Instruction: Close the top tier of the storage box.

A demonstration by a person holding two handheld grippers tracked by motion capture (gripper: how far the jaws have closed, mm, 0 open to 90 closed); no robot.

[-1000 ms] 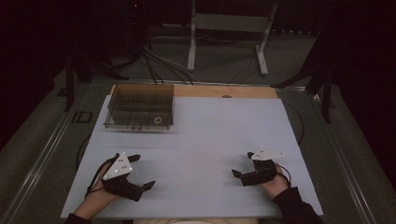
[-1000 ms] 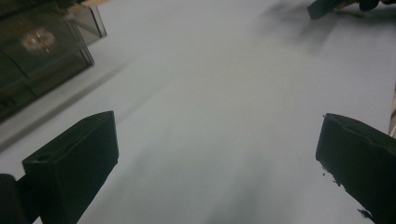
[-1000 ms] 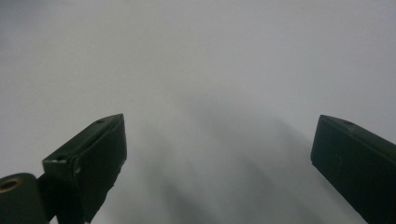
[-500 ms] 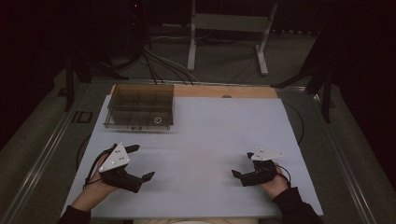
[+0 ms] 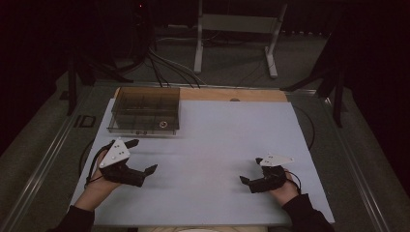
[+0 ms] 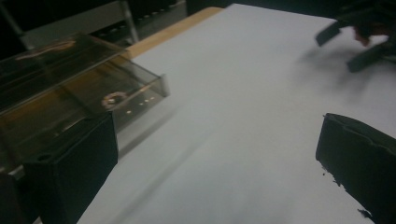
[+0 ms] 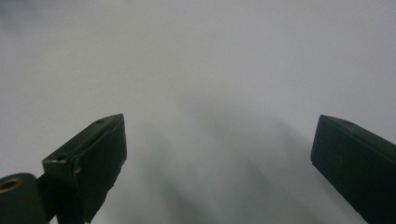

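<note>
High view has two grippers and one clear box on the white table [image 5: 212,145]. Left gripper [image 5: 143,155] sits at the near left, jaws spread wide with nothing between them. Right gripper [image 5: 251,170] is at the near right, also spread and empty. Clear box [image 5: 145,110] is at the far left of the table, nearest the left gripper but apart from it: see-through brownish plastic, split into compartments, with a small ring-shaped thing [image 5: 164,124] in its near right part.
</note>
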